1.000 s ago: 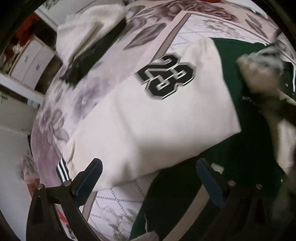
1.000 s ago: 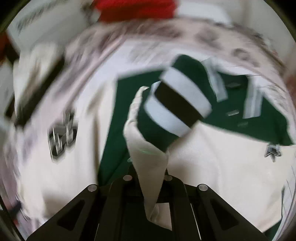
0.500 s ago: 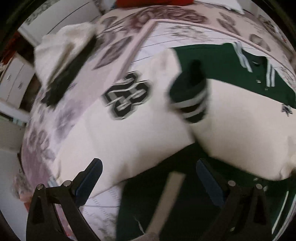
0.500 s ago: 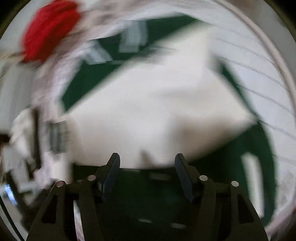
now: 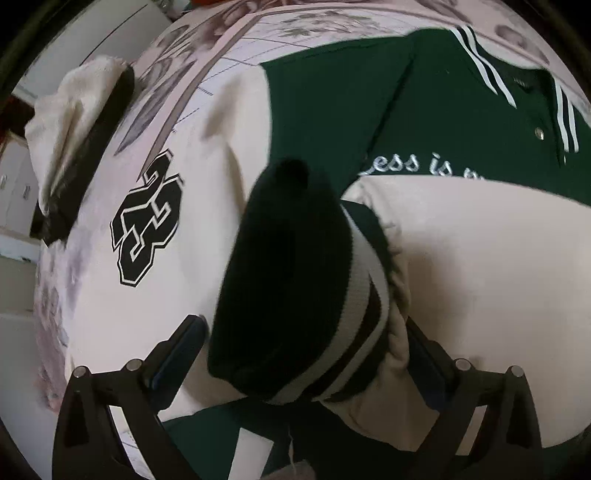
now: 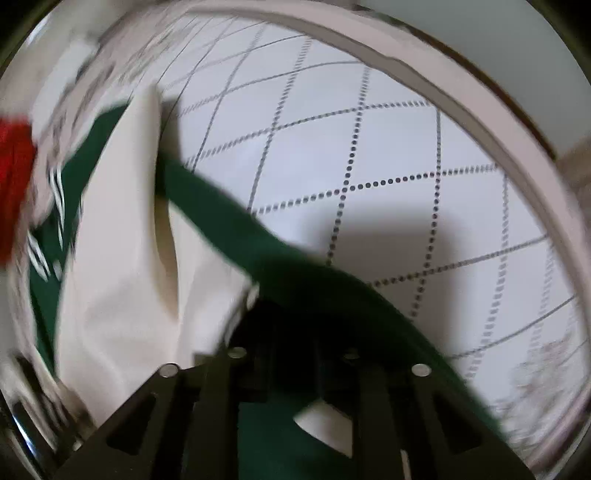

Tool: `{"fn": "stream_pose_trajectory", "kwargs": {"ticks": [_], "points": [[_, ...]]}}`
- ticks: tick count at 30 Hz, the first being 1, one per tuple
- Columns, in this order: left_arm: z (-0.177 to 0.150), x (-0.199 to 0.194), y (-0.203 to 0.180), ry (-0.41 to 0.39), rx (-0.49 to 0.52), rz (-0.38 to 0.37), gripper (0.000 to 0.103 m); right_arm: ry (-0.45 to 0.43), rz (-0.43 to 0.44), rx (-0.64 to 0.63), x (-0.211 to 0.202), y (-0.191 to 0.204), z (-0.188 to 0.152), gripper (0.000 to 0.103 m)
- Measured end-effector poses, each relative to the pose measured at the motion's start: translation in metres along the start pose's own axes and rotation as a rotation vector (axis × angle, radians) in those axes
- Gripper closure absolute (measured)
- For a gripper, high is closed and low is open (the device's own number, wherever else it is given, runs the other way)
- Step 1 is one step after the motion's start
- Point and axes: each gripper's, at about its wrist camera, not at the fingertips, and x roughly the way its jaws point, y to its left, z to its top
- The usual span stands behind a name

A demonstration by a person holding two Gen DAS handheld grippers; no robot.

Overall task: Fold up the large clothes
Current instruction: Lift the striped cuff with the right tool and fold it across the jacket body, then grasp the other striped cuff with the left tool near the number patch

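Observation:
A green and cream varsity jacket [image 5: 369, 107] lies on the bed, a cream sleeve with a black "23" patch [image 5: 147, 218] on the left. A second cream sleeve [image 5: 480, 258] lies folded across its front, and its striped dark cuff [image 5: 295, 288] sits between my left gripper's [image 5: 303, 354] open fingers, which stand apart on either side of it. In the right wrist view my right gripper [image 6: 295, 332] is shut on the jacket's dark green edge [image 6: 236, 229], with cream fabric [image 6: 122, 258] to its left.
The bedspread [image 6: 369, 155] has a dotted diamond grid and floral borders [image 5: 236, 22]. A cream and black garment [image 5: 77, 122] lies piled at the bed's far left. Something red [image 6: 11, 177] lies at the left edge of the right wrist view. White cabinets [image 5: 14, 184] stand left of the bed.
The right gripper let the cuffed sleeve drop across the jacket front, swung right and shut on the green edge. The left gripper moved in until the cuff lies between its open fingers.

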Motion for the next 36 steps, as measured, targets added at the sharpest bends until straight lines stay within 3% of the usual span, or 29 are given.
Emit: {"fn": "stream_pose_trajectory", "kwargs": {"ticks": [2,4,5,6,9,11,17,19,24,26,29,30,31,33,36], "points": [[-0.005,-0.007,0.010,-0.003,-0.012,-0.016,0.000,0.035,0.026,-0.041,-0.015,-0.001,-0.023,0.065],[-0.014,-0.019,0.028,-0.007,-0.043,-0.052,0.000,0.056,-0.008,-0.098,-0.026,0.001,-0.047,0.052],[-0.021,-0.027,0.038,-0.011,-0.059,-0.070,0.000,0.053,-0.060,-0.150,-0.033,0.007,-0.064,0.034],[-0.031,-0.036,0.053,-0.005,-0.080,-0.091,0.000,0.044,-0.118,-0.204,-0.039,0.014,-0.082,0.023],[-0.062,-0.054,0.093,0.033,-0.168,-0.134,0.000,0.019,-0.169,-0.338,-0.048,0.041,-0.127,0.023],[-0.083,-0.063,0.120,0.055,-0.238,-0.116,0.000,0.012,-0.177,-0.412,-0.050,0.062,-0.152,0.023],[-0.146,-0.049,0.206,0.172,-0.528,-0.151,0.000,0.060,-0.117,-0.550,-0.051,0.117,-0.223,0.023],[-0.164,-0.030,0.236,0.203,-0.671,-0.217,0.000,0.095,-0.080,-0.580,-0.052,0.128,-0.249,0.023],[-0.211,0.033,0.310,0.223,-1.134,-0.471,0.000,0.107,-0.052,-0.673,-0.056,0.140,-0.313,0.023],[-0.229,0.053,0.329,0.201,-1.292,-0.513,0.002,0.117,-0.041,-0.704,-0.055,0.141,-0.339,0.023],[-0.237,0.055,0.350,0.131,-1.407,-0.491,0.002,0.135,-0.009,-0.733,-0.058,0.142,-0.375,0.023],[-0.235,0.049,0.356,0.090,-1.408,-0.451,0.017,0.145,0.013,-0.740,-0.060,0.143,-0.389,0.023],[-0.232,0.043,0.362,0.059,-1.389,-0.400,0.044,0.156,0.050,-0.752,-0.063,0.143,-0.403,0.023],[-0.225,0.038,0.379,0.010,-1.322,-0.312,0.077,0.153,0.097,-0.795,-0.073,0.144,-0.433,0.023],[-0.219,0.042,0.403,-0.043,-1.273,-0.288,0.082,0.132,0.131,-0.877,-0.084,0.153,-0.466,0.023]]}}
